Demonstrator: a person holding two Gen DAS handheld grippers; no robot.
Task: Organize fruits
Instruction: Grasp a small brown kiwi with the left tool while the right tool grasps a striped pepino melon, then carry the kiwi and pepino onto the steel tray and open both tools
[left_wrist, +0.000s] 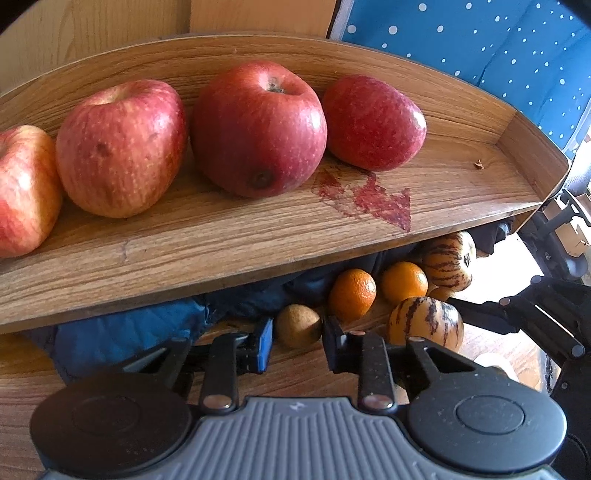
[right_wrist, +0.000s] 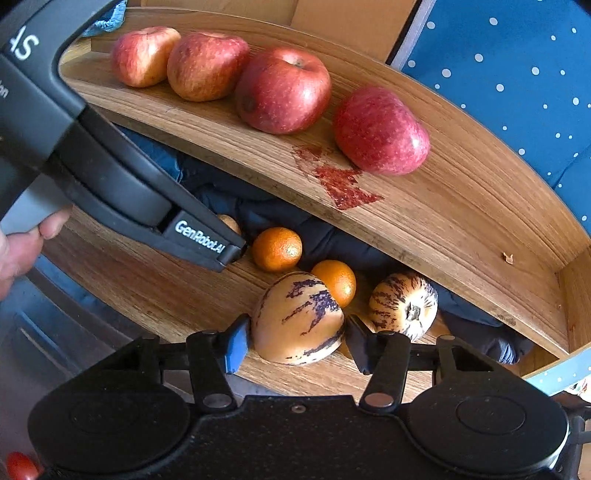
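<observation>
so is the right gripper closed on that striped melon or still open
Open: right gripper straddles the striped melon, with small gaps visible at both fingers.

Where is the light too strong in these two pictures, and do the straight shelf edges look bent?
Left wrist view: the area at right past the striped fruit is blown out white. Both views: the upper wooden shelf bows into a curve, fisheye distortion. Right wrist view: soft glare on the apples.

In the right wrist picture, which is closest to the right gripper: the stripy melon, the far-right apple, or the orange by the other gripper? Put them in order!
From the right gripper:
1. Stripy melon, between its fingers.
2. Orange, lower shelf, slightly left.
3. Far-right apple, upper shelf.
</observation>
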